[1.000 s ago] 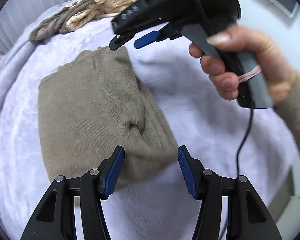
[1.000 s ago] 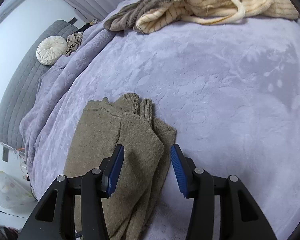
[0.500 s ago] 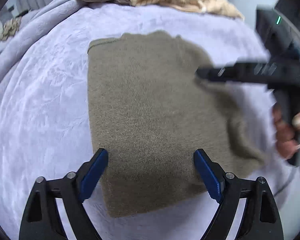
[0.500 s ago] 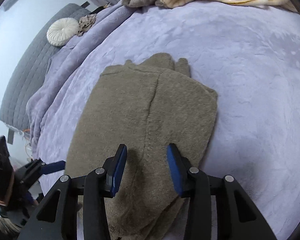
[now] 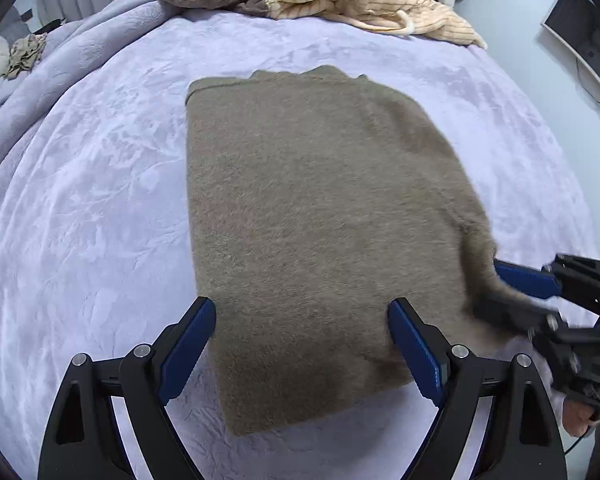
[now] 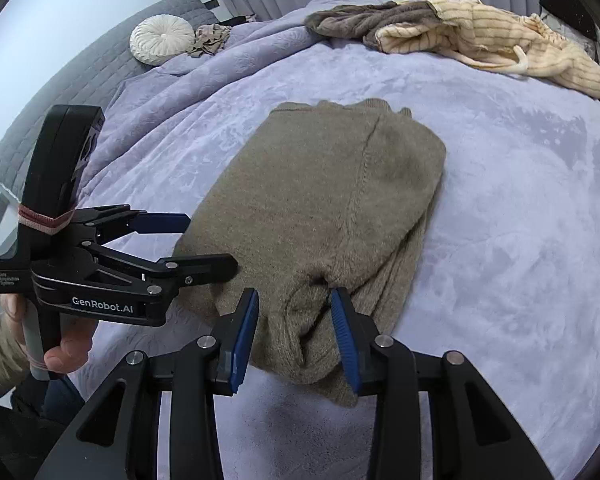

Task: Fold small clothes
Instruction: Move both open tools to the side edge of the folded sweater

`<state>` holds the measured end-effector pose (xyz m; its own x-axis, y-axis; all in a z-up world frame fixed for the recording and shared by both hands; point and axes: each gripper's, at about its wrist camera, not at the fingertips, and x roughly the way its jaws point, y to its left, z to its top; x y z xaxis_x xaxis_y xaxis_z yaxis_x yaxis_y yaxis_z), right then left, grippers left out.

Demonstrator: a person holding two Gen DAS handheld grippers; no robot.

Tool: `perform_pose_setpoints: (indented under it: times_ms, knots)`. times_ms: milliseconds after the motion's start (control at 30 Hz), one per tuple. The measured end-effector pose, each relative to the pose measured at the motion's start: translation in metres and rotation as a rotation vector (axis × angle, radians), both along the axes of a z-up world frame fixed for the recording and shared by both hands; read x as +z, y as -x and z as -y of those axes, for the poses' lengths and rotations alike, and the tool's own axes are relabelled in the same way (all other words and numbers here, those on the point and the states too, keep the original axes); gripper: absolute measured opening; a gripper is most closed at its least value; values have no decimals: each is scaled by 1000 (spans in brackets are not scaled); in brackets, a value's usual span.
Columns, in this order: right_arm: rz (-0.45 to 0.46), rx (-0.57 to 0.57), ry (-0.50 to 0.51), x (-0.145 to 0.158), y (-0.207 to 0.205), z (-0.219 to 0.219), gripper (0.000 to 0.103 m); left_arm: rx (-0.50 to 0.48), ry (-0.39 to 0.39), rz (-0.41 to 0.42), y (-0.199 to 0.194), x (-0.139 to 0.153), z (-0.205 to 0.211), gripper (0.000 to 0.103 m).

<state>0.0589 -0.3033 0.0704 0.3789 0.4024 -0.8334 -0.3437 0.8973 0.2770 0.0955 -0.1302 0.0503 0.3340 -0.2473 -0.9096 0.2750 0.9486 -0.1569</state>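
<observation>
Olive-brown knit sweater (image 5: 316,216) lies folded into a rough rectangle in the middle of the bed, on the lavender blanket (image 5: 84,208). From my right wrist view the sweater (image 6: 324,216) shows a vertical seam line, and doubled layers stack along its right edge and at the near corner.

My left claw (image 5: 302,344) is spread wide, blue pads (image 5: 188,344) standing either side of the sweater's near edge, one pad over blanket and the other over knit. It holds nothing. In the right wrist view the same left claw (image 6: 210,242) comes in from the left with its tips at the sweater's left edge, fingers apart; I can't tell whether the lower tip touches the fabric.

My right claw (image 6: 296,328) straddles the bunched near corner of the sweater. Pads are partly closed with fabric humped up between them, a gap showing on either side of it, so no firm pinch that I can see. In the left wrist view the right claw (image 5: 512,292) sits at the sweater's right near corner, motion-blurred, cloth lying across the fingers.

At the far edge of the bed: a cream striped garment (image 6: 496,40) heaped against a grey-brown one (image 6: 364,20). Far left, a round white cushion (image 6: 162,38) with a small crumpled tan cloth (image 6: 212,38) just beside it, on a grey quilted cover (image 6: 72,80)
</observation>
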Motion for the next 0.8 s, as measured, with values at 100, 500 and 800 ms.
perform_pose_setpoints:
  times_ms: [100,500,800]
  knots:
    - [-62,-110,-64,-23,3,23,10,19,36,-42,-1,-9,-12,88]
    - [88,-144,-191,33,23,23,16,66,51,26,-4,23,-26,88]
    - [-95,-146,-148,-28,-18,17,16,104,59,-63,-18,-4,-34,94]
